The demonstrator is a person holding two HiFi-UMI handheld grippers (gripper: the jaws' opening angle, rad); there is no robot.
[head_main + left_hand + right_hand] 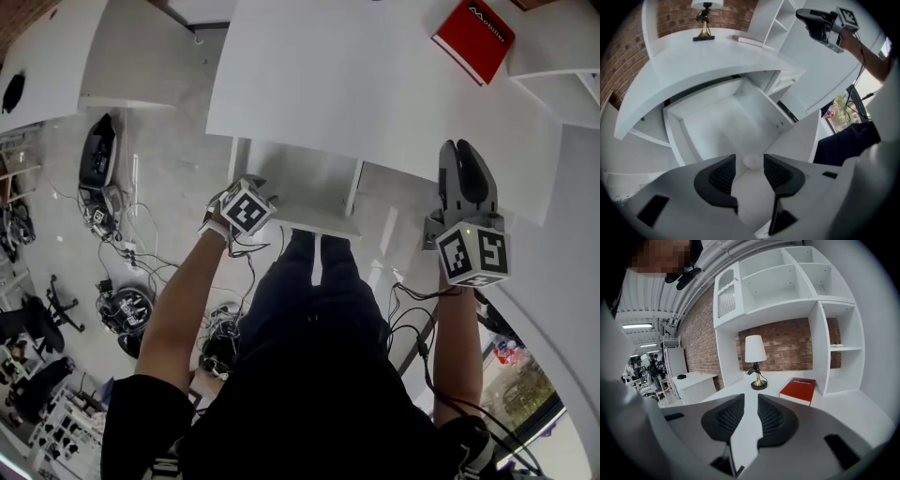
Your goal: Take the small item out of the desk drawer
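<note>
The white desk drawer point(323, 225) stands pulled out below the desktop point(375, 84). In the left gripper view its bare floor point(717, 126) shows, with a small round white item point(751, 160) near the front. My left gripper point(750, 165) reaches into the drawer, open, and the item lies between its fingertips; no pad visibly presses on it. From the head view the left gripper point(251, 189) sits at the drawer's left front. My right gripper point(466, 152) hovers over the desktop's right side. Its jaws point(751, 401) stand a narrow gap apart with nothing between them.
A red book point(473, 37) point(798, 390) lies at the desk's back right, beside a white shelf unit point(834, 357). A table lamp point(755, 357) point(705, 21) stands at the back. Cables and gear point(122, 309) litter the floor to the left. The person's legs are under the drawer.
</note>
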